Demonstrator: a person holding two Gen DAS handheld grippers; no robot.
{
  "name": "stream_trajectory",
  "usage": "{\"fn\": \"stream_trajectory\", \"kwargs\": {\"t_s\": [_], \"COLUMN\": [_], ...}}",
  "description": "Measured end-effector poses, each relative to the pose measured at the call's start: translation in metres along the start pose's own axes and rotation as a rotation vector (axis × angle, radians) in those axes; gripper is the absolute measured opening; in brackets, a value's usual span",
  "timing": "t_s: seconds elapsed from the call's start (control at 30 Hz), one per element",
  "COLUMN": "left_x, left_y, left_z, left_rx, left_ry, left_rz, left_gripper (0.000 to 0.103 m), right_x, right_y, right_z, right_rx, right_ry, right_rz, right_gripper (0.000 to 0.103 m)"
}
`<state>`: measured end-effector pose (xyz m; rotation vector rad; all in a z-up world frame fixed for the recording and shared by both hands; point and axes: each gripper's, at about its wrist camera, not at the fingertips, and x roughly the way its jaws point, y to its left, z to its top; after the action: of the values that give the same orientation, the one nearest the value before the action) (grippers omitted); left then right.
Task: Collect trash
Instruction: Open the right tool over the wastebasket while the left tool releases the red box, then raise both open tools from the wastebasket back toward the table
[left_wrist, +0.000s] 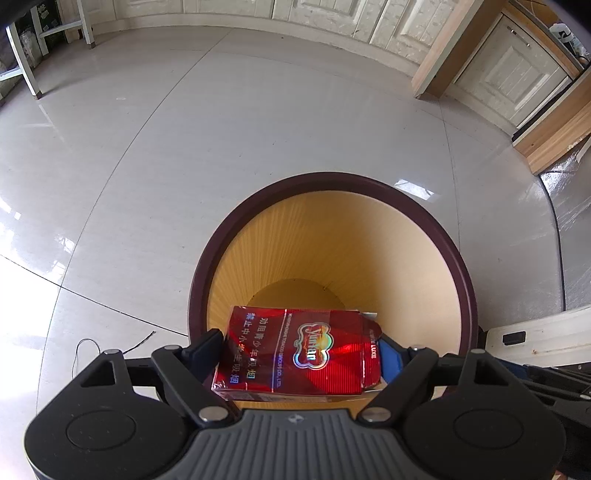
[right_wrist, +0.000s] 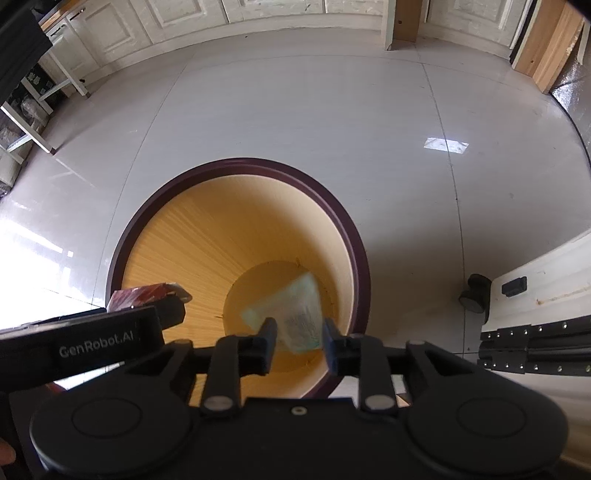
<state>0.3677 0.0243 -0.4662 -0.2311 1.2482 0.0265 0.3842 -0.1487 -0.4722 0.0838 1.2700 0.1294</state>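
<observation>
A round bin with a dark rim (left_wrist: 332, 179) and yellow inside stands on the tiled floor. My left gripper (left_wrist: 299, 343) is shut on a red cigarette pack (left_wrist: 295, 354), held flat over the near part of the bin's mouth. In the right wrist view the same bin (right_wrist: 236, 162) lies below my right gripper (right_wrist: 299, 332), whose jaws stand apart. A pale green packet (right_wrist: 291, 306), blurred, is loose inside the bin beyond the fingers, down near its bottom. The red pack (right_wrist: 136, 295) shows at the bin's left rim.
White cabinets and wooden frames (left_wrist: 443, 55) line the far wall. White furniture legs (left_wrist: 26, 74) stand at the far left. A thin wire (left_wrist: 92, 343) lies on the floor left of the bin. A white board with a black caster (right_wrist: 476, 295) sits right of it.
</observation>
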Motion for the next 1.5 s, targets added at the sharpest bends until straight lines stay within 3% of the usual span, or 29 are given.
{"fn": "stream_trajectory", "kwargs": {"t_s": [0.07, 0.23, 0.4, 0.47, 0.63, 0.9, 1.27, 1.5], "left_x": [0.0, 0.003, 0.004, 0.003, 0.0, -0.005, -0.018, -0.034], "left_y": [0.0, -0.003, -0.004, -0.003, -0.005, -0.004, 0.009, 0.018], "left_z": [0.0, 0.003, 0.005, 0.006, 0.007, 0.007, 0.009, 0.006], "left_rx": [0.002, 0.005, 0.012, 0.008, 0.011, 0.001, 0.005, 0.03], "left_ry": [0.001, 0.006, 0.014, 0.018, 0.016, 0.029, 0.071, 0.077], "left_rz": [0.004, 0.008, 0.009, 0.005, 0.006, 0.025, 0.105, 0.143], "left_gripper": [0.084, 0.084, 0.085, 0.094, 0.102, 0.103, 0.103, 0.103], "right_x": [0.0, 0.001, 0.0, 0.0, -0.005, -0.012, -0.022, -0.035], "right_y": [0.001, -0.001, 0.0, 0.0, -0.002, -0.006, -0.009, -0.006], "right_z": [0.0, -0.002, -0.007, -0.009, -0.011, -0.014, -0.017, -0.017], "right_rx": [-0.002, -0.001, -0.032, -0.039, -0.039, -0.043, -0.032, -0.047], "right_ry": [0.004, 0.023, 0.042, 0.049, 0.042, 0.032, 0.002, -0.019], "right_rz": [-0.003, -0.001, -0.011, -0.022, -0.014, -0.022, -0.061, -0.099], "right_gripper": [0.037, 0.038, 0.052, 0.054, 0.064, 0.074, 0.1, 0.103]}}
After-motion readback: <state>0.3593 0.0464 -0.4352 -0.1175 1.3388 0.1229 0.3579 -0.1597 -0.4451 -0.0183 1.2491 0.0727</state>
